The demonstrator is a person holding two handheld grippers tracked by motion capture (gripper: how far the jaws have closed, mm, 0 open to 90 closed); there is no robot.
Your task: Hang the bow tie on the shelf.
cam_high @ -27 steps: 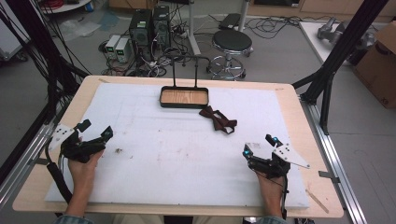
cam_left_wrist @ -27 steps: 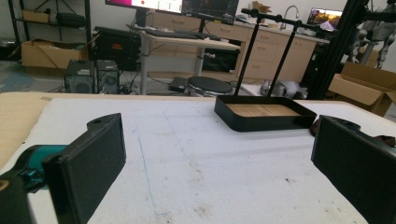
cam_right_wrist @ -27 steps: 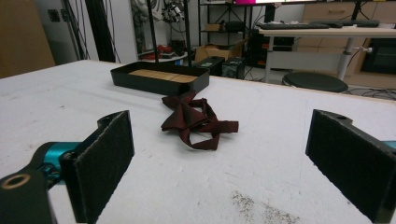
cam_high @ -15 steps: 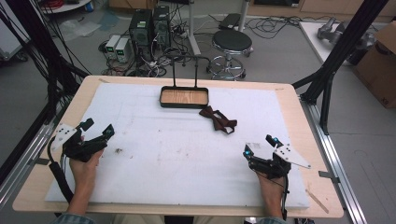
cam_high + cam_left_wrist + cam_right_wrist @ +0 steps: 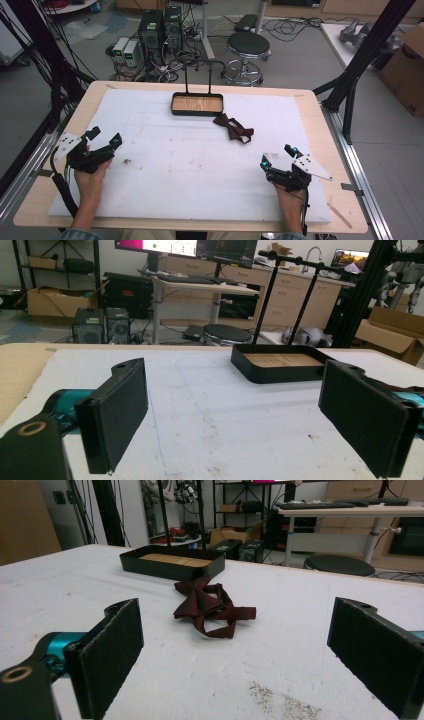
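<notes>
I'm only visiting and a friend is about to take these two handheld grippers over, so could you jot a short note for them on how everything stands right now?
Left gripper: jaws wide open, holding nothing, resting low over the white mat near the left edge.
Right gripper: also open and empty, near the front right of the mat, pointed toward the bow tie.
Bow tie: dark red, lying crumpled on the mat just in front of the tray's right end, untouched.
Tray: black with a wooden floor, at the far middle, nothing in it.
Done: nothing yet.
Left: probably pick up the bow tie with the right gripper, which is nearer; it may belong in the tray.
</notes>
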